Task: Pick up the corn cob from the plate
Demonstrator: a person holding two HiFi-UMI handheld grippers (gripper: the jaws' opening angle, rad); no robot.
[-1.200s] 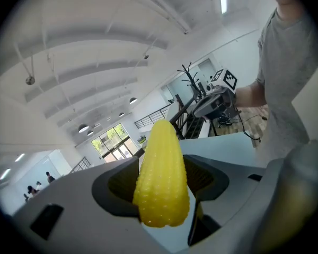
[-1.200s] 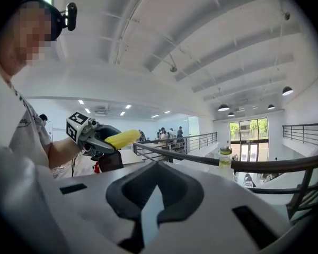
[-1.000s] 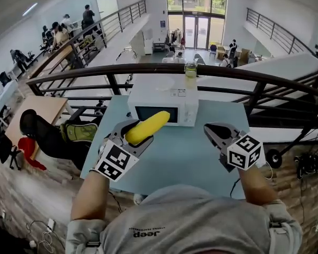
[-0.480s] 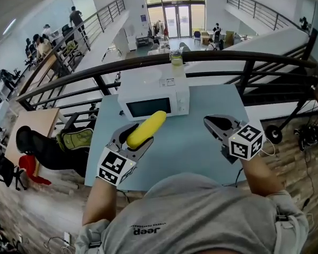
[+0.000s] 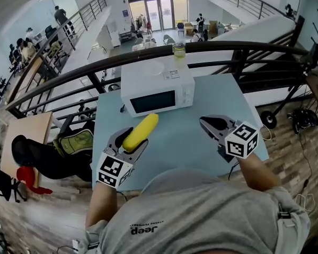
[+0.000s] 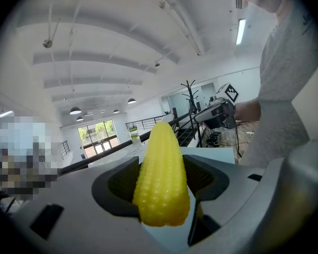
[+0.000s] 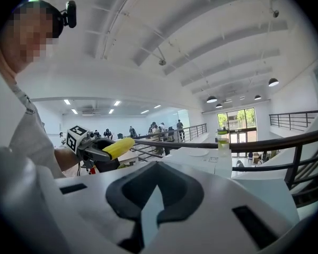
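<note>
The yellow corn cob (image 5: 140,132) is held in the air over the left part of the light blue table (image 5: 188,144), its tip aimed at the microwave. My left gripper (image 5: 135,140) is shut on it, and the left gripper view shows the corn cob (image 6: 161,173) pinched between the two dark pads. My right gripper (image 5: 206,123) hovers over the table's right part, shut and holding nothing. In the right gripper view its jaws (image 7: 155,168) meet at the tips, and the corn cob (image 7: 118,147) appears off to the left. A white plate (image 5: 153,67) lies bare on the microwave.
A white microwave (image 5: 156,91) stands at the table's far edge, with a green-lidded jar (image 5: 179,50) on top of it. A dark railing (image 5: 238,49) runs right behind it. A black chair with a green backpack (image 5: 77,142) is left of the table.
Both grippers have sunk toward the table and drawn a little nearer the person. The corn cob has stayed in the left gripper. The head view has tipped further down.
</note>
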